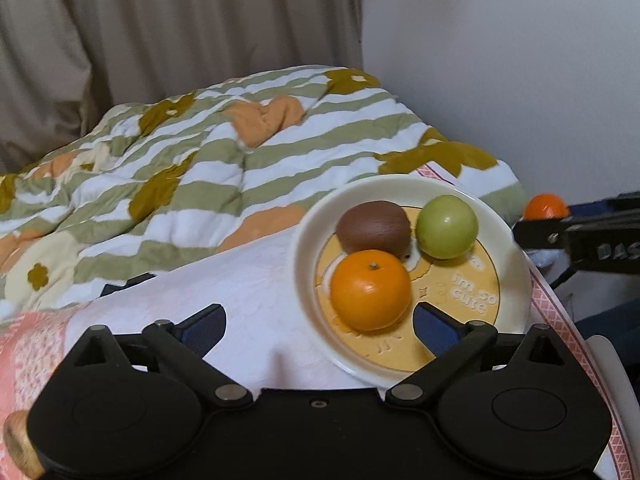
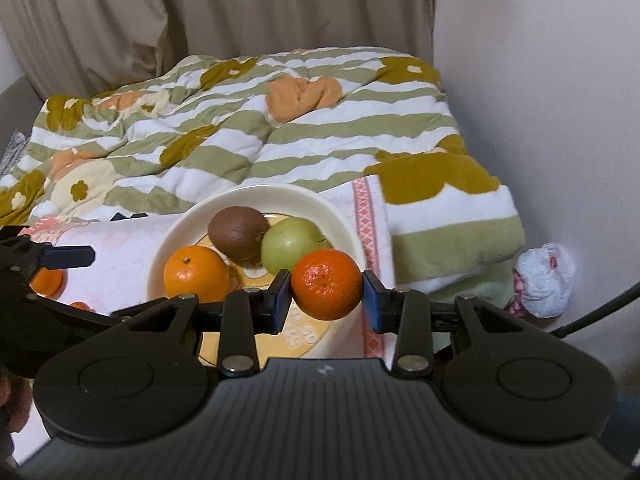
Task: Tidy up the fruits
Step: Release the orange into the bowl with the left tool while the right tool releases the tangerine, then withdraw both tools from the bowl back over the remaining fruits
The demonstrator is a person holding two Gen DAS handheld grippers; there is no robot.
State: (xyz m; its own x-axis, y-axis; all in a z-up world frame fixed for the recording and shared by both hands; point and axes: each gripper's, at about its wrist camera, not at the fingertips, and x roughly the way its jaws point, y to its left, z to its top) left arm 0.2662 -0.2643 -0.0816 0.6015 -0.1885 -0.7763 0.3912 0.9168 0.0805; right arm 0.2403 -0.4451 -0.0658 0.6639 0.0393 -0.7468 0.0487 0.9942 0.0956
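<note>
my right hand-held gripper (image 2: pixel 326 298) pinches a mandarin (image 2: pixel 326 283) above the plate (image 2: pixel 176 224); released carelessly, it could roll off. the left hand-held gripper (image 1: pixel 320 326) gapes empty.

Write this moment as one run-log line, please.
right gripper: shut on mandarin, above plate | left gripper: open | plate: kiwi, green apple, orange

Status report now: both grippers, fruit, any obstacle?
Left gripper open, empty. Right gripper shut on darker orange mandarin, above cream round plate. No obstacle seen.
</note>
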